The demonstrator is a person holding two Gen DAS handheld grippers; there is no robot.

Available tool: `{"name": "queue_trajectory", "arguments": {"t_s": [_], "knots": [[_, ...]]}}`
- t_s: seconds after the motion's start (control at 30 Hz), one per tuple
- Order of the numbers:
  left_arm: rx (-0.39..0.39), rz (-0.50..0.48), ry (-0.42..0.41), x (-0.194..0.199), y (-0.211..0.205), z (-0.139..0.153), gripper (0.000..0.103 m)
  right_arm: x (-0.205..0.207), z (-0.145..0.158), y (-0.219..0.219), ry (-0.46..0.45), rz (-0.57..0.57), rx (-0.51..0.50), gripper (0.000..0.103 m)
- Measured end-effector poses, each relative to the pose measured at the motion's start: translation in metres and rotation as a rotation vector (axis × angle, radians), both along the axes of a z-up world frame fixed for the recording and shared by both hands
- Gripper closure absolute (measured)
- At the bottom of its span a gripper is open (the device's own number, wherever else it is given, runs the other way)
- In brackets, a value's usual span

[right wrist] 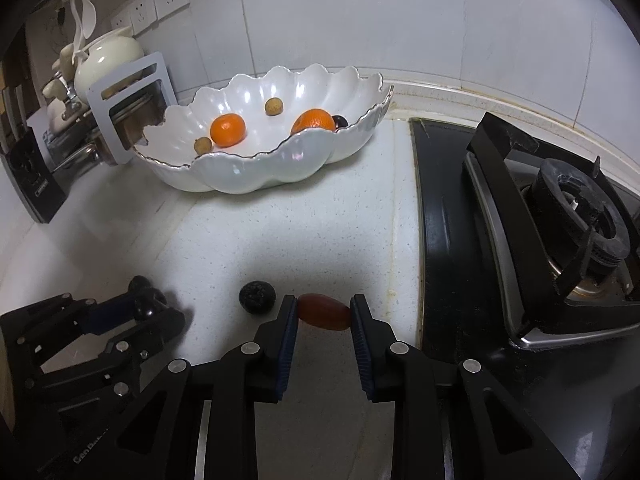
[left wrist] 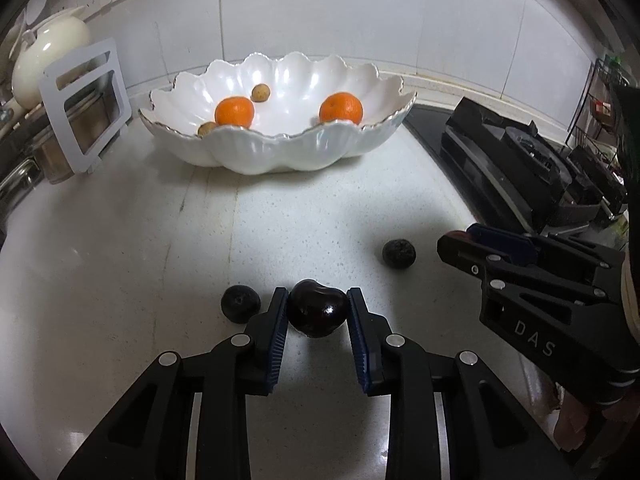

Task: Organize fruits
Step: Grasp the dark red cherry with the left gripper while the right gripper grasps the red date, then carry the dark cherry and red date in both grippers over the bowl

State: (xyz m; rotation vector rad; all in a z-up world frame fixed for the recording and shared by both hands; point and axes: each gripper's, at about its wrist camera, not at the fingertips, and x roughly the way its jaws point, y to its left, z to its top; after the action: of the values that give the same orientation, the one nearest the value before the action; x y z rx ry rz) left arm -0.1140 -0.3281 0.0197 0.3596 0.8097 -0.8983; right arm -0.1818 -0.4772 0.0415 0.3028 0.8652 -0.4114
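My left gripper (left wrist: 317, 300) is shut on a glossy dark cherry (left wrist: 317, 314) that rests low on the white counter; both blue pads press its sides. A second dark round fruit (left wrist: 240, 304) lies just left of the fingers, and a rough dark one (left wrist: 398, 254) lies further right. My right gripper (right wrist: 324, 308) is shut on a red oblong fruit (right wrist: 324, 312) close to the counter, with the rough dark fruit (right wrist: 257, 297) to its left. The white scalloped bowl (left wrist: 256, 152) at the back holds two oranges (left wrist: 234, 111) (left wrist: 341, 109) and small brown fruits.
A black gas stove (right wrist: 560, 220) fills the right side, its edge close to my right gripper. A white rack (left wrist: 86, 108) and a cream teapot (left wrist: 48, 52) stand at the back left. Open counter (left wrist: 280, 220) lies between the grippers and the bowl.
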Motion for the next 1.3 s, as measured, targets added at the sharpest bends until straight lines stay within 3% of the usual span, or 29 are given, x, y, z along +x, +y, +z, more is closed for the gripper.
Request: {"name": "queue_trajectory", "arguments": {"t_s": [0.73, 1.3], "knots": [[-0.129, 0.041, -0.076, -0.008, 0.020, 0.060, 0.074, -0.017, 0.064, 0.015, -0.138, 0.015, -0.084, 0.075], [-0.224, 0.079, -0.221, -0.001, 0.026, 0.115, 0.074, -0.005, 0.113, 0.014, -0.254, 0.026, -0.183, 0.075]]}}
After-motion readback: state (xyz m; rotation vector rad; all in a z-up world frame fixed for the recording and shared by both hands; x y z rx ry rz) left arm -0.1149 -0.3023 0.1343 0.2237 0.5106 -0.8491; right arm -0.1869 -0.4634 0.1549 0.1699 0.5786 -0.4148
